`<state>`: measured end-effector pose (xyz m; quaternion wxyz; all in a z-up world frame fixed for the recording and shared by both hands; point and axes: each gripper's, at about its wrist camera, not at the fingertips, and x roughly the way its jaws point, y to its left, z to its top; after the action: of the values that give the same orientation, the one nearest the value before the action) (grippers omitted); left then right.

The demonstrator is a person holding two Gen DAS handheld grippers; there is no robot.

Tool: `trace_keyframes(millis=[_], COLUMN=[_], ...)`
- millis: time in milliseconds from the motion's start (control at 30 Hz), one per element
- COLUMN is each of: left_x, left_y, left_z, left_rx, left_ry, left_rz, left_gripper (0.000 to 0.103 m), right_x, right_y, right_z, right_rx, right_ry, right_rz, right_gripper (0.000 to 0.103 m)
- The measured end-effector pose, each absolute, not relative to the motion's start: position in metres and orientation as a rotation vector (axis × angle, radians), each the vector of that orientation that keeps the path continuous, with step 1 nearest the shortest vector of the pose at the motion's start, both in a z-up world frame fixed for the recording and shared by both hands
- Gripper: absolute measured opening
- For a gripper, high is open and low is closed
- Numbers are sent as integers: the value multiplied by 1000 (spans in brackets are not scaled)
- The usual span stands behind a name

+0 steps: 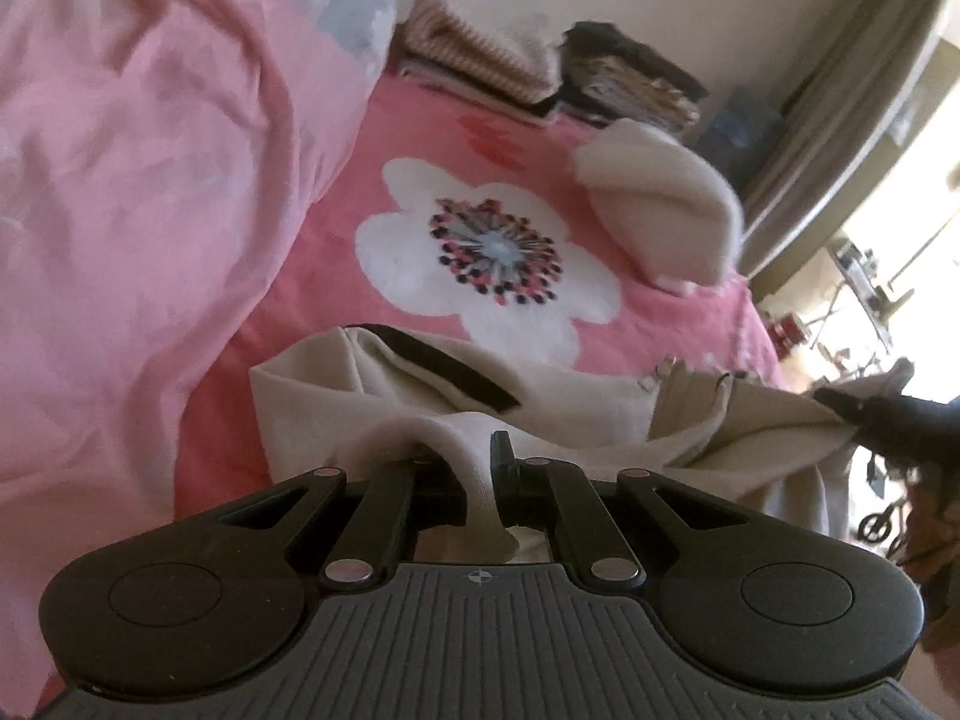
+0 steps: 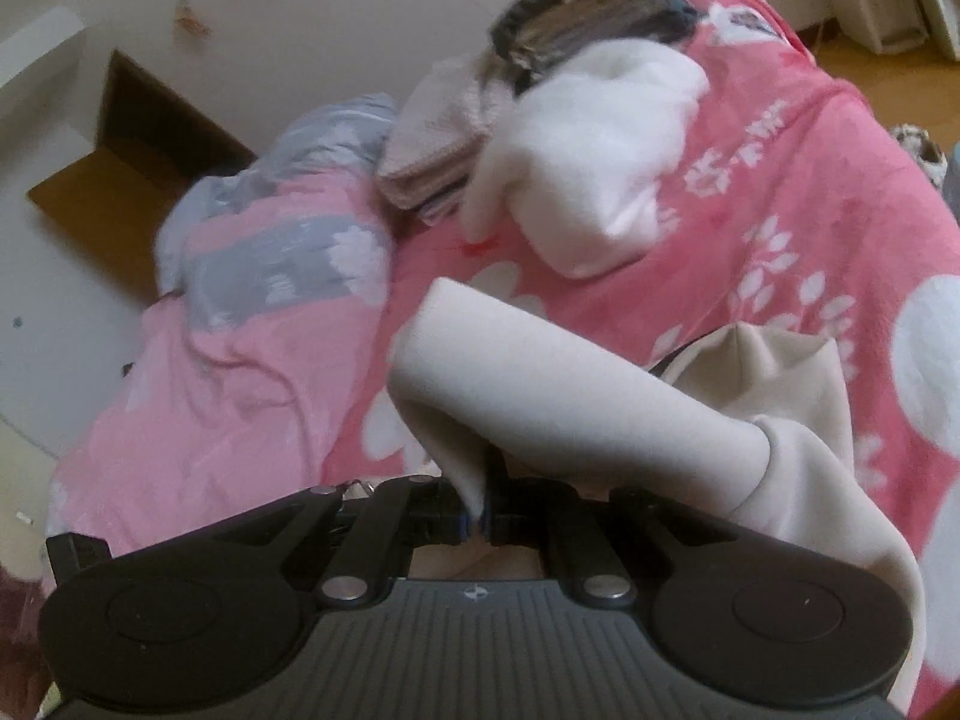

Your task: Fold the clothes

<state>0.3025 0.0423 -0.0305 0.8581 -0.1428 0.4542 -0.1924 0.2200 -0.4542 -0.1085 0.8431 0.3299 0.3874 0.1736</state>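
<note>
A cream garment [image 1: 384, 396] with a dark strip [image 1: 450, 369] hangs in folds over the pink flowered bed cover [image 1: 336, 222]. My left gripper [image 1: 480, 480] is shut on a fold of its cloth, which runs down between the fingers. At the right edge of the left wrist view, my right gripper [image 1: 864, 414] pinches the same garment. In the right wrist view the cream garment [image 2: 540, 372] drapes over my right gripper [image 2: 477, 510], shut on a thin edge of it; a sleeve-like roll lies across the top.
A crumpled pink duvet [image 1: 120, 210] fills the left side. A folded cream piece [image 1: 660, 204] and stacks of folded clothes [image 1: 606, 78] lie at the bed's far end. A white fluffy garment [image 2: 606, 150] lies on the cover. A curtain [image 1: 840, 96] and wooden floor [image 2: 870, 66] border the bed.
</note>
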Motion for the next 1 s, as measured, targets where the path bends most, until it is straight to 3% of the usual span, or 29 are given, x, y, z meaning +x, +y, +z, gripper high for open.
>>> trace_keyframes(millis=[133,333,400,467,600,833,1000], left_x=[328,336,334,331,323,306,279], left_y=[49,73,80,92,111,132,126], left_z=[-54,-78,-83,-86,-87,-70,-39], left_rx=[-418,-715,-810,-936,-1118,-1206,-1095], left_ry=[1018,1017,1006,994,953,798,813], left_rz=[-393,-372,-371,-376,-373,-325,-373], left_gripper=[5,7,12,17,32,35,35], right_x=[247,259,255,251,237,208,156], right_y=[-463,-491,-500,-509,-527,-543,-552], right_z=[-136,-179,-180,-181,-171,-168,-150], right_rx=[753,993,1050,1106,1153,1196,1257], right_ry=[867,931,899,867,807,783,711], right_rz=[329,307,317,326,317,229,233], right_gripper=[6,16,32,41,42,42,43])
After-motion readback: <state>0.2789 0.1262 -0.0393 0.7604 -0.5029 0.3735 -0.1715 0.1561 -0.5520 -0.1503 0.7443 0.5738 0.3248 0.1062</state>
